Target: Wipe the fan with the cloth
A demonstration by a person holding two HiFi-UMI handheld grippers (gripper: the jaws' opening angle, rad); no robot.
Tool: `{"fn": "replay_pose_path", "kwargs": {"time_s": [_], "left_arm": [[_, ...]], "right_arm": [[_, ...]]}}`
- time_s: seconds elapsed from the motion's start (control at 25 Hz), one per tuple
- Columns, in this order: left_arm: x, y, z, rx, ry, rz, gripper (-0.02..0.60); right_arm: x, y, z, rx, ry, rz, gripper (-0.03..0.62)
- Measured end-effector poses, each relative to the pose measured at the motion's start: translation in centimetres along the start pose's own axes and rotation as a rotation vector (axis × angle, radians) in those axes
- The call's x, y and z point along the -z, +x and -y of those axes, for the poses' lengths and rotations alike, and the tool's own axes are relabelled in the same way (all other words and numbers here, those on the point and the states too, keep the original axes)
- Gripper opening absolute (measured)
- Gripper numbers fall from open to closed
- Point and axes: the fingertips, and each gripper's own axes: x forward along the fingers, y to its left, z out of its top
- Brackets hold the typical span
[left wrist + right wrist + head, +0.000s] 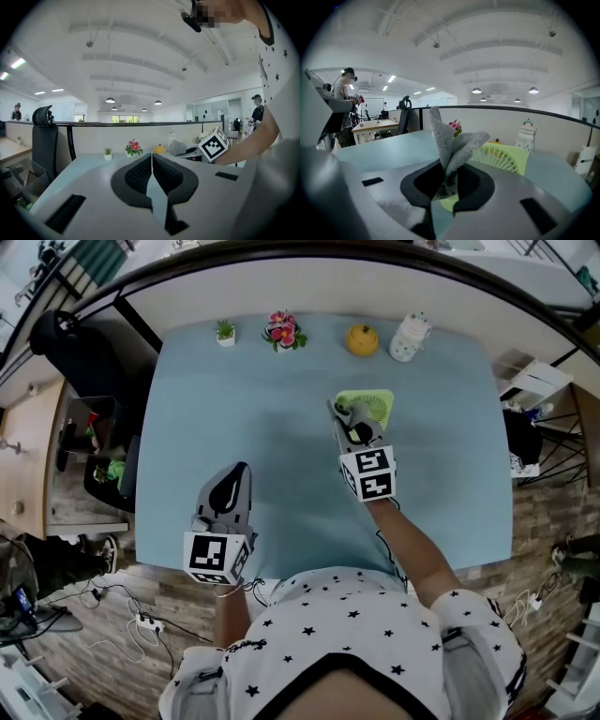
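Observation:
A light green fan (368, 406) (501, 157) stands on the blue table (281, 474), right of centre. My right gripper (352, 426) (449, 187) is shut on a grey cloth (452, 145) (343, 412), whose folds stick up beyond the jaws, right at the fan's near left side. Whether the cloth touches the fan's grille cannot be told. My left gripper (232, 486) (152, 174) is shut with nothing in it, low over the table's near left part, well away from the fan.
Along the table's far edge stand a small potted plant (225, 332), a pot of pink flowers (282, 332), a yellow round object (362, 339) and a white patterned jar (410, 337). A black office chair (70, 352) is at the left.

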Motion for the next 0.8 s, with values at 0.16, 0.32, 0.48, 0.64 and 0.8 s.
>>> {"fn": "replay_pose_path", "kwargs": {"time_s": [0.16,0.32,0.48,0.64,0.8], "left_arm": [[0.1,-0.2,-0.2,-0.014,-0.004,-0.006,0.031],[0.1,0.1,0.1,-0.006,-0.001,-0.007,0.031],[0.0,0.6,0.7,0.008,0.003,-0.007,0.031],[0.1,0.6,1.1,0.016,0.005,-0.01,0.031],[0.0,0.8,1.3,0.017,0.008,-0.01,0.031]], "right_arm": [[1.0,0.6,0.1,0.008,-0.005,-0.035,0.049],[1.5,0.3,1.6,0.041,0.005,-0.04,0.051],[1.5,-0.7,3.8,0.08,0.027,-0.032,0.051],[1.8,-2.0,6.3,0.133,0.048,-0.028,0.051],[3.0,-3.2,9.0,0.185,0.075,-0.043,0.051]]}}
